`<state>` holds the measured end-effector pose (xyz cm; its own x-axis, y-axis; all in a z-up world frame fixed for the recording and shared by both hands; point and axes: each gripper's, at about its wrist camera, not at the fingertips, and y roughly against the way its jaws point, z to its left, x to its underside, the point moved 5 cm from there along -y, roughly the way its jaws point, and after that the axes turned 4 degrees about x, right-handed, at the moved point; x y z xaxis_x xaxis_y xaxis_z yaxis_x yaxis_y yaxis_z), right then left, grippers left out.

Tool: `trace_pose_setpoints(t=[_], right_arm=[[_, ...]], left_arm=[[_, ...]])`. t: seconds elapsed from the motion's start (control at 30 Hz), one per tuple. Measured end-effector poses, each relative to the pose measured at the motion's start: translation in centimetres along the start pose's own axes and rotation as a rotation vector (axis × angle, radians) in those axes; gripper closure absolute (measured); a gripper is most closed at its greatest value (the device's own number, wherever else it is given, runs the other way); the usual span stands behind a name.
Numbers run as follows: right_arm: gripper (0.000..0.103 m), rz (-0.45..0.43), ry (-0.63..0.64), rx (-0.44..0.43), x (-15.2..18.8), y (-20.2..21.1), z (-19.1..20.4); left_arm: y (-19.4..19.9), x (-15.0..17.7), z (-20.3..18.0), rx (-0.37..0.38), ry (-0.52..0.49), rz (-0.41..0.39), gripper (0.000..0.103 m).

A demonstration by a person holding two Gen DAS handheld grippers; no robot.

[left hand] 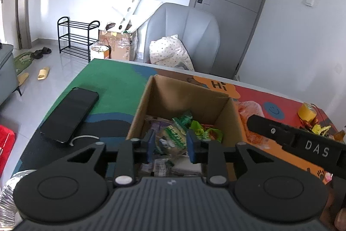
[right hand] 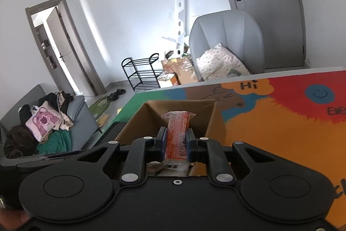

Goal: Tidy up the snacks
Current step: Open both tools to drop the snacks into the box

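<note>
Gripping a green-and-tan snack pack [left hand: 172, 141], the left gripper [left hand: 172, 147] hangs over the cardboard box [left hand: 232, 120]; more green and purple packets lie inside. R gripper [right hand: 176, 144] is clamped on an orange wrapper [right hand: 176, 133] above the same box. Phone [left hand: 69, 113] lies left of the box, yellow tape roll [left hand: 307, 112] farther right on the mat.

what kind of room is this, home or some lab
Most likely a home living room: a grey armchair holding a pillow, a shoe rack with slippers on the floor nearby, and a sofa piled with clothes.
</note>
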<state>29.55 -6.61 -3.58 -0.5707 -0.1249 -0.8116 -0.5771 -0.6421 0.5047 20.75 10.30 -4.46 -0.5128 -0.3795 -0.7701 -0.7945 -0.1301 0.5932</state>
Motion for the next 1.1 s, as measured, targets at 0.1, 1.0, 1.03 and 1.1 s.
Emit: trace_pose_setpoints(t=[0.1,1.0,1.03,1.1], right_arm=[[0.078,0.026,-0.014,-0.03,0.2,-0.5,0.4],[0.015,-0.024,-0.073,0.157,1.4,5.5,-5.2],[0.012,-0.028,-0.073,0.167,1.4,5.9,-5.4],[0.007,-0.035,-0.079,0.184,1.5,6.8,-5.9]], left_arm=[[0.0,-0.1,0.4,0.004,0.01,-0.003,0.062],[0.8,0.8,-3.5,0.084,-0.037,0.022,0.006],[1.0,0.9,-3.8,0.084,-0.04,0.024,0.006],[1.3,1.1,-4.1,0.084,-0.042,0.028,0.005]])
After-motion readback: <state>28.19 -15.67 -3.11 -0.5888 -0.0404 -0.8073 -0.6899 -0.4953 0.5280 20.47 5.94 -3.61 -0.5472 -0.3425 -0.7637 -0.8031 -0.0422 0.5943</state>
